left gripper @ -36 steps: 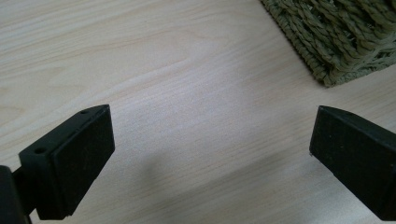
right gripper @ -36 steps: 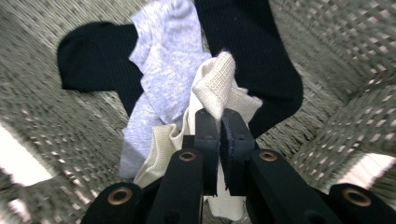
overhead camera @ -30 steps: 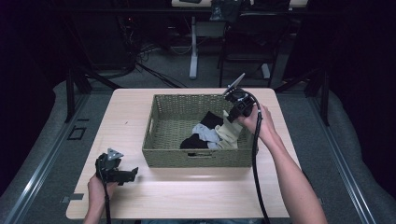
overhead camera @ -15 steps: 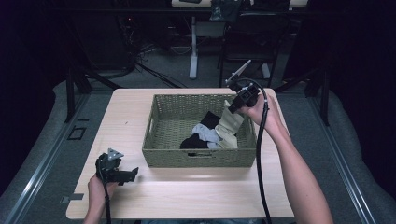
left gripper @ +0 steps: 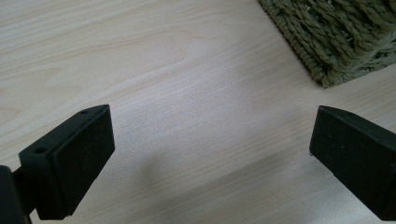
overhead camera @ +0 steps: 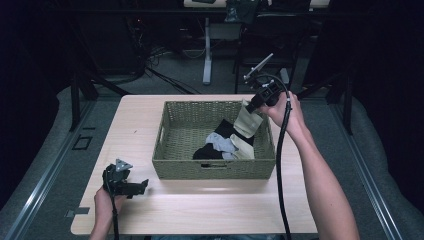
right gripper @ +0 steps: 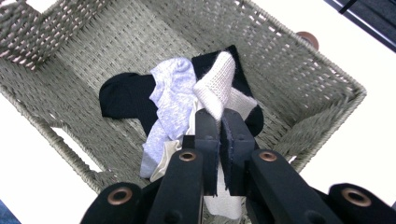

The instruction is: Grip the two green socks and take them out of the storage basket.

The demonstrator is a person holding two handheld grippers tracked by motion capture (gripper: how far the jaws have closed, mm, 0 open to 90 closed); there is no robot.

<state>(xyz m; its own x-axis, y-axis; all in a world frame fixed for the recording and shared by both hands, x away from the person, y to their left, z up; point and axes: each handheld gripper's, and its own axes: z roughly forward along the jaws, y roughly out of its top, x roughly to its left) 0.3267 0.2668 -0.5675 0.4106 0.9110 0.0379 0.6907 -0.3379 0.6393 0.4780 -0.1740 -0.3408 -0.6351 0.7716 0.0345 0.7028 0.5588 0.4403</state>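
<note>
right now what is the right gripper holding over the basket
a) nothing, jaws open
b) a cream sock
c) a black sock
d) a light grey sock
b: in the right gripper view the right gripper is shut on a cream sock, and the high view shows that sock hanging from it above the basket, where the black sock and the light grey sock lie.

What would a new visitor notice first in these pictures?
Probably the cream sock dangling from the shut right claw above the woven basket at the table's middle. Next, the black and grey socks heaped inside the basket. The left claw rests open at the table's near left corner.
</note>
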